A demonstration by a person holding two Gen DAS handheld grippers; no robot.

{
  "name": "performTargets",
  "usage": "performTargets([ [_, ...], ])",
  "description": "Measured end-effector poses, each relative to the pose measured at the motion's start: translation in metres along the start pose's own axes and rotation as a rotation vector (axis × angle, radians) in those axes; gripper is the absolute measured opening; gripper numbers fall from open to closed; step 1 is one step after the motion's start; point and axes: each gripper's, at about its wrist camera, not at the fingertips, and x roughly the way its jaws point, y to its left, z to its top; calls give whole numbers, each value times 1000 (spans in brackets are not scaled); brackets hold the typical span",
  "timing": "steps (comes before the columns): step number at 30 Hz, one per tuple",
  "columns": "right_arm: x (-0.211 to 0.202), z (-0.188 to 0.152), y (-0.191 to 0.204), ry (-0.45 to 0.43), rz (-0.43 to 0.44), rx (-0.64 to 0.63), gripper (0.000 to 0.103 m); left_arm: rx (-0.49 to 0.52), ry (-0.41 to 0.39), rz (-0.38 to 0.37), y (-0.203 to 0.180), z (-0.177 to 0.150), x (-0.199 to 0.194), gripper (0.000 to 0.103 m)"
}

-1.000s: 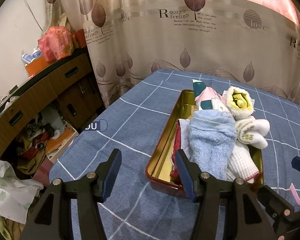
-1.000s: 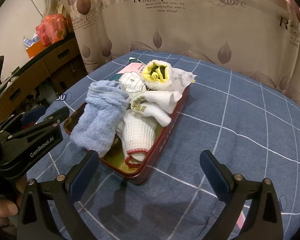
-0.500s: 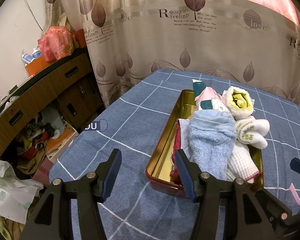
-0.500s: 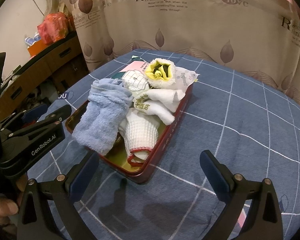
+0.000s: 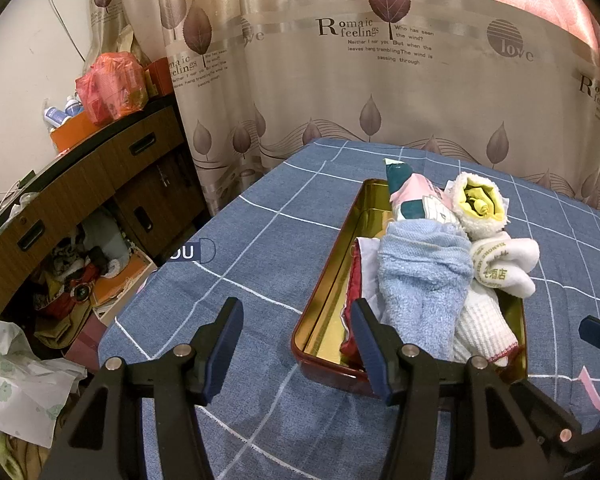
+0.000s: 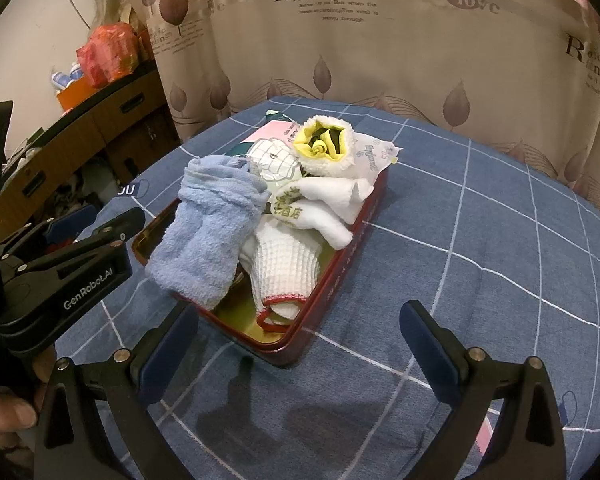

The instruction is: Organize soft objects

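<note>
A red metal tray [image 5: 327, 280] [image 6: 342, 264] with a gold inside lies on the blue checked cloth. It holds a light blue towel [image 5: 418, 276] [image 6: 210, 236], a white waffle cloth with red trim [image 6: 284, 272], a white cloth with green lettering [image 5: 504, 264] [image 6: 320, 210], a white-and-yellow roll [image 5: 478, 204] [image 6: 328, 146] and a pink-and-green packet [image 5: 410, 196]. My left gripper [image 5: 298, 344] is open at the tray's near left corner, nothing between its fingers. My right gripper [image 6: 300, 344] is open wide just short of the tray's near end, holding nothing.
A wooden cabinet [image 5: 84, 176] with a red plastic bag [image 5: 112, 88] on top stands at the left. Clutter fills its open shelf and the floor. A leaf-printed curtain [image 5: 380, 72] hangs behind the table. A hand [image 6: 8, 420] holds the left gripper's handle.
The right wrist view has shifted slightly, so the tray sits a little further right in it. The left wrist view is unchanged, and both grippers keep the same opening.
</note>
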Motion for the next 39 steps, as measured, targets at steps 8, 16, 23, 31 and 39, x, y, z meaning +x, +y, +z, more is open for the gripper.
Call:
performTargets([
  [8, 1, 0, 0, 3, 5, -5, 100, -1, 0, -2, 0, 0, 0, 57],
  [16, 1, -1, 1, 3, 5, -4, 100, -2, 0, -1, 0, 0, 0, 57],
  [23, 1, -3, 0, 7, 10, -8, 100, -1, 1, -2, 0, 0, 0, 57],
  [31, 1, -4, 0, 12, 12, -11, 100, 2, 1, 0, 0, 0, 0, 57],
  [39, 1, -4, -1, 17, 15, -11, 100, -6, 3, -1, 2, 0, 1, 57],
])
